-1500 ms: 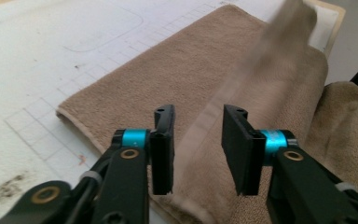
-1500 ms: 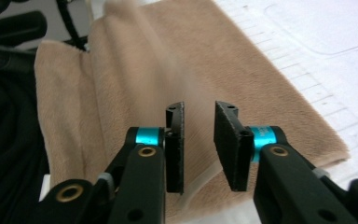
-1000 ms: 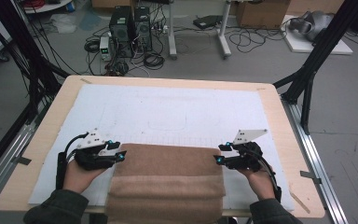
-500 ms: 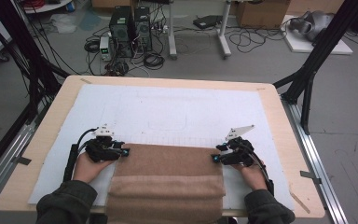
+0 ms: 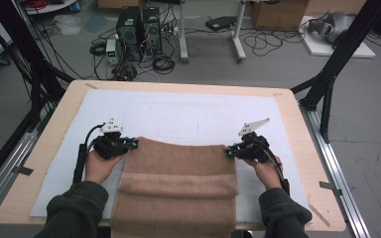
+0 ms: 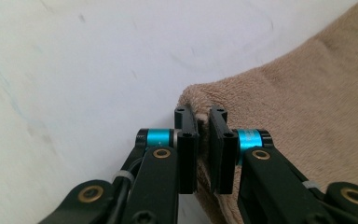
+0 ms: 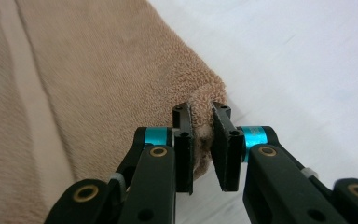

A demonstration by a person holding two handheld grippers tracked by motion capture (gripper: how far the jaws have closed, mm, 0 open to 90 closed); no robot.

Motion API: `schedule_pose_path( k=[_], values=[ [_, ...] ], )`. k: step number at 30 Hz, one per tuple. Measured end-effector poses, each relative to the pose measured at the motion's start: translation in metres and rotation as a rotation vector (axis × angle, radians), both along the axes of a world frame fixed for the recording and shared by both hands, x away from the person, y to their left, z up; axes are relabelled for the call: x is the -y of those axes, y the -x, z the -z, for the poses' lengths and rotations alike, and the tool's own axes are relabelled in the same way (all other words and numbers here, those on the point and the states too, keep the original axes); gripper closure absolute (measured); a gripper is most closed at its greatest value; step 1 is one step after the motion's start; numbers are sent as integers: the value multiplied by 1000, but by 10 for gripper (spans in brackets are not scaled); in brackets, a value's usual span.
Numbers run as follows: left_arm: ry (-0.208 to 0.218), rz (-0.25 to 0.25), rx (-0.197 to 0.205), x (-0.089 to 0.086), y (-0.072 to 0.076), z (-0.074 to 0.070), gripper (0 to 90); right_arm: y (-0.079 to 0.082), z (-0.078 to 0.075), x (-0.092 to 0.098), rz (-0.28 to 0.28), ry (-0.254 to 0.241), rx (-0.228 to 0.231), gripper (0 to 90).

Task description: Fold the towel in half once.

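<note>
1. The counter [image 5: 297, 124] had a pale wooden top with a white sheet [image 5: 178, 116] laid over most of it; faint pencil-like outlines marked the sheet near its middle, and bare wood showed as a border all round.
2. A tan terry towel [image 5: 178, 183] lay on the near half of the sheet, folded so that a flatter woven band crossed it, its near end hanging over the counter's front edge.
3. The left hand-held gripper [image 5: 129, 144] was clenched on the towel's far left corner; in the left gripper view its pads [image 6: 188, 140] pinched a raised fold of towel [image 6: 307, 116] just above the white sheet [image 6: 74, 70].
4. The right hand-held gripper [image 5: 229, 152] was clenched on the far right corner; in the right gripper view the towel [image 7: 98, 70] bunched between the pads [image 7: 182, 140], the sheet [image 7: 307, 56] beside it.
5. Both forearms wore dark green sleeves [image 5: 77, 208].
6. Beyond the counter lay a grey floor [image 5: 377, 99] with two black computer towers [image 5: 139, 25], tangled cables [image 5: 163, 62], white desk legs [image 5: 235, 34] and cardboard boxes [image 5: 278, 12].
7. Black frame struts [image 5: 337, 64] stood at both sides of the counter.
8. No brand, label or writing was legible.
</note>
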State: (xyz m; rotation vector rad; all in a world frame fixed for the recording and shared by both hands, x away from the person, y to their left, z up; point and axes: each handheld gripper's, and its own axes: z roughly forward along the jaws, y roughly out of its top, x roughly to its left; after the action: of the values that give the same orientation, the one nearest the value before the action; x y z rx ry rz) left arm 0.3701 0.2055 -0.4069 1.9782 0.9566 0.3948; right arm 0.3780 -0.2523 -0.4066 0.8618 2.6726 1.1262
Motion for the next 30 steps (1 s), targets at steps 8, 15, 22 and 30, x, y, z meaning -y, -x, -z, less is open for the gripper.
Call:
schedule_pose_path(
  k=[8, 15, 22, 30],
  values=[
    [14, -53, 82, 2, -43, -62, 831, -47, -63, 9, 81, -30, 88, 809],
    [10, -112, 139, 0, -63, -98, 736, -75, -104, 8, 142, -54, 186, 698],
    [-1, -92, 47, -18, -56, -61, 548, -71, -71, 16, 168, -41, 89, 589],
    [-40, 4, -42, -9, -38, -18, 563, -57, -39, 4, 98, 7, -14, 563]
  ],
)
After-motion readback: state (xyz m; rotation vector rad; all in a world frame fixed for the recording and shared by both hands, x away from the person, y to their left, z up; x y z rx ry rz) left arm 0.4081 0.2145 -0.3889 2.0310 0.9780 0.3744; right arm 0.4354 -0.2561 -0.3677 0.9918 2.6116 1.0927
